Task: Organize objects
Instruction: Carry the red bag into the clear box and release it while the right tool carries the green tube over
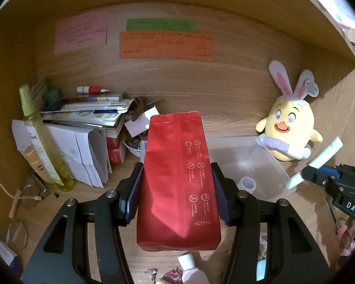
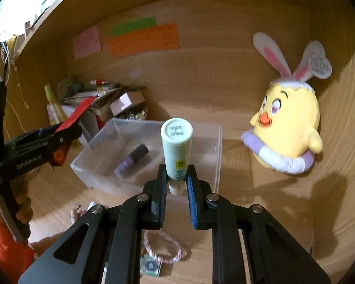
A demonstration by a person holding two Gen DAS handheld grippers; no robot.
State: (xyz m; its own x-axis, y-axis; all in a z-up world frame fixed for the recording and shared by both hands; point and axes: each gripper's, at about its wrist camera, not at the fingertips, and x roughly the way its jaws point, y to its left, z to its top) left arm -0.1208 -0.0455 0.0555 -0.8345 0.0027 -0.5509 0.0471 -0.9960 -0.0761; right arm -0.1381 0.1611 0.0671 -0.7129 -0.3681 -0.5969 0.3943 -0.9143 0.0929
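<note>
A: Two grippers in frame, both loaded. Left gripper (image 1: 176, 189) clamped on red pouch (image 1: 177, 179), pads pressed on both sides, jaws about half spread around its width

B: Pouch orientation?

A: Upright, tilted slightly away from camera, sealed top edge up, lifted clear of desk (image 1: 101, 196). White printed icons and code down one side

B: Right side?

A: Right gripper (image 2: 176, 184) narrow, squeezing pale green tube (image 2: 177, 146) near its lower end. Cap end points up and away. Tube hangs over near edge of clear plastic bin (image 2: 208, 142)

B: Bin contents?

A: One small purple bottle (image 2: 131, 159) lying on its side on bin floor. Nothing else readable inside from right wrist view

B: Bin position relative to pouch?

A: Just right of pouch in left wrist view, partly hidden behind it. Small translucent cup (image 1: 247, 183) at its near wall, inside or outside not clear

B: Surroundings?

A: Yellow chick plush (image 2: 288, 127) with bunny ears, leaning on right wall, well apart from bin. Messy stack of books and papers (image 1: 87, 113) at back left, tall yellow-green spray bottle (image 1: 42, 139) leaning in front of it. Pink, green, orange notes (image 1: 165, 45) stuck on back panel

B: Near edge?

A: Pink braided bracelet (image 2: 165, 246) flat on desk below right gripper, white bottle (image 1: 190, 269) below pouch, wire-frame glasses (image 1: 19, 234) at far left
</note>
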